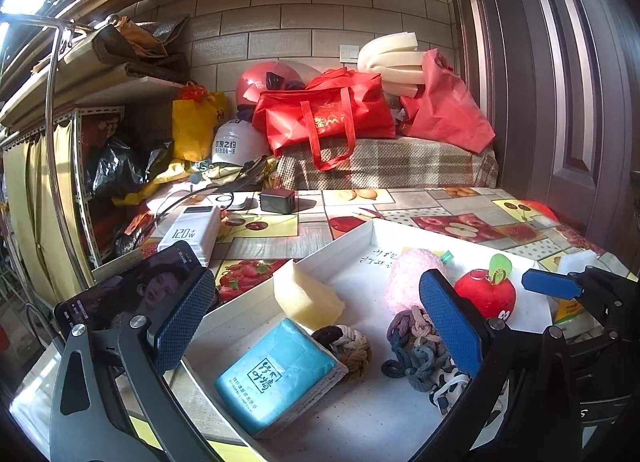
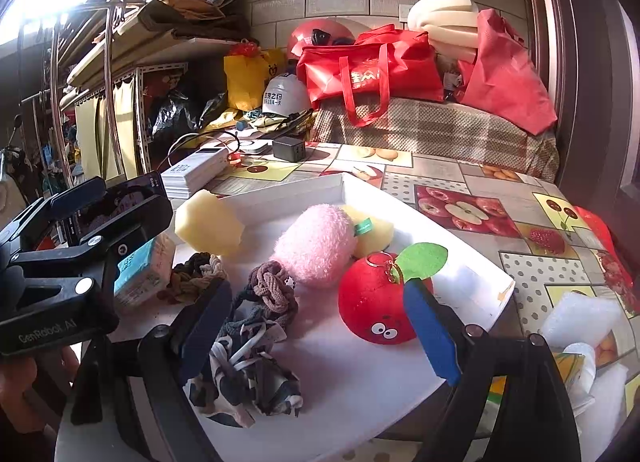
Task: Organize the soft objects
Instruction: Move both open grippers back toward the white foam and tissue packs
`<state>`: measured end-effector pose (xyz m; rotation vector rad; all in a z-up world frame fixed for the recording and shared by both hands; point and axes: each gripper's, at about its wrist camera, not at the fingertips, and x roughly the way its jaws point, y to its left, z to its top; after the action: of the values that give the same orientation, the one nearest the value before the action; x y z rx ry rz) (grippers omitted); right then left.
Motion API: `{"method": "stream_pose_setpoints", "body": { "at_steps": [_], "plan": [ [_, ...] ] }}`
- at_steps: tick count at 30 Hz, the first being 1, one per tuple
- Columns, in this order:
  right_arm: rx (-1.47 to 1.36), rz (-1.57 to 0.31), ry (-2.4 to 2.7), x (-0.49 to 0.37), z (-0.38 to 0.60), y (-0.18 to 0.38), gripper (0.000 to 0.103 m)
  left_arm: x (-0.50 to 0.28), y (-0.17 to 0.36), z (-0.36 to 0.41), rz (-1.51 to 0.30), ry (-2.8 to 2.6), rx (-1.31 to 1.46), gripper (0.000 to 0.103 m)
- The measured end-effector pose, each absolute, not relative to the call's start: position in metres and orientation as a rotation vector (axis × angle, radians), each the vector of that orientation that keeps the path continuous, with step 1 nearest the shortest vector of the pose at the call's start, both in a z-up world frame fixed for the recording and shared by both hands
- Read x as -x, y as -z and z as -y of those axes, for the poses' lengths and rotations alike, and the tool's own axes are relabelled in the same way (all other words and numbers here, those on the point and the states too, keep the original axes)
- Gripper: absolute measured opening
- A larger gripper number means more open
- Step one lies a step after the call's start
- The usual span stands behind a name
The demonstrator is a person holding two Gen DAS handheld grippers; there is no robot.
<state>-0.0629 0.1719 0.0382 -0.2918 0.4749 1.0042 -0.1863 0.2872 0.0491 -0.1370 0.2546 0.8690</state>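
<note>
Knotted fabric bundle (image 2: 256, 346): patterned, crumpled | red apple plush (image 2: 376, 302): googly-eyed | left claw (image 1: 320, 318), right claw (image 2: 316, 330): both released

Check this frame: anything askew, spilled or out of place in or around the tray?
Mostly tidy. One sponge sits perched on the tray rim's far-left corner instead of lying inside. Dark specks dot the tray floor near the tissue pack. Both grippers, left and right, hover open, holding nothing.

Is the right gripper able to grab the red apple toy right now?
Probably yes. The right gripper is open, and the red apple toy sits uncovered in the white tray, just ahead by its right finger.
</note>
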Motion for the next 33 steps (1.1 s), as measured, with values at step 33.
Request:
{"method": "stream_pose_setpoints", "body": {
  "at_steps": [33],
  "plan": [
    [0.197,-0.470,-0.674,0.035,-0.027,-0.044,0.088,0.159,-0.049,-0.193,-0.309,-0.622,0.043,0.103]
  ]
}}
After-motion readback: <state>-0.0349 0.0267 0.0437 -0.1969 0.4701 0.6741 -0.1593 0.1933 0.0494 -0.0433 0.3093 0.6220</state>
